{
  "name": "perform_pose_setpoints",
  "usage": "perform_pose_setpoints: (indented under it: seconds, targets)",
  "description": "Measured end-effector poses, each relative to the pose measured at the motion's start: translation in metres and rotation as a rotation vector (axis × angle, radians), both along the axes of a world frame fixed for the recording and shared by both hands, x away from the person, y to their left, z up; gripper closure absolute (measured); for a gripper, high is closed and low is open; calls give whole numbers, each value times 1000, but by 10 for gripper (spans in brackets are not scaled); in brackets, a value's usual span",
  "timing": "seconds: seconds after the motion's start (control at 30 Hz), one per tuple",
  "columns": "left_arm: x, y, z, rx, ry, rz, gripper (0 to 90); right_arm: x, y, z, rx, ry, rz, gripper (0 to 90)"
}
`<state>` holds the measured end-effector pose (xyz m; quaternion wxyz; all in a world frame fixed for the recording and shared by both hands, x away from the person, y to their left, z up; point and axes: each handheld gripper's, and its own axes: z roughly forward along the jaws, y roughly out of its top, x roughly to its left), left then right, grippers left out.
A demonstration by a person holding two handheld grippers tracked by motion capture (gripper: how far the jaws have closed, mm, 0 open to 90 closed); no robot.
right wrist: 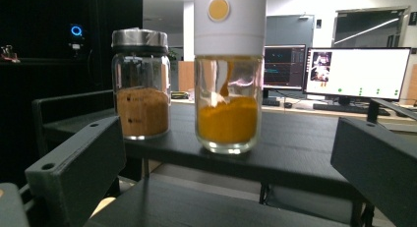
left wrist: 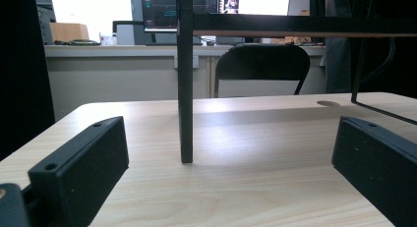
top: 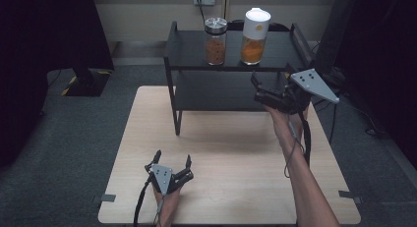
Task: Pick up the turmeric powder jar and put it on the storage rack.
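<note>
Jar [right wrist: 227, 74] with white lid bears orange dot, no readable writing

Top of the white-lidded jar [right wrist: 230, 72] cropped by the upper edge in the right gripper view, cap never seen whole. Small dark print on the silver-lidded jar [right wrist: 140, 84], too tiny to read. Behind them, monitors [right wrist: 356, 72] blurred, screen content unreadable. In the left gripper view, black shelf [left wrist: 185, 79] running off the top and right edges, only one leg and the underside showing. In the high view, right gripper [top: 268, 92] half masked by its grey plate, jaw gap hard to judge there.
</note>
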<state>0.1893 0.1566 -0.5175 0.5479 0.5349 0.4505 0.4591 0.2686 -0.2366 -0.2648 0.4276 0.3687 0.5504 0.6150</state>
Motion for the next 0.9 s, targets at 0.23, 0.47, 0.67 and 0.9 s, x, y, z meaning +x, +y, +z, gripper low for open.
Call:
perform_pose_setpoints:
  seconds: [0.23,0.47,0.67,0.9]
  targets:
    - [0,0,0,0,0,0,1,-17,-11,-31,17,6,-1,0]
    - [0,0,0,0,1,0,2,-31,-17,-61,29,11,-23,0]
    - [0,0,0,0,0,0,2,-44,-19,-88,23,-1,-39,0]
    - [0,0,0,0,0,-2,1,-53,-23,-118,25,17,-43,0]
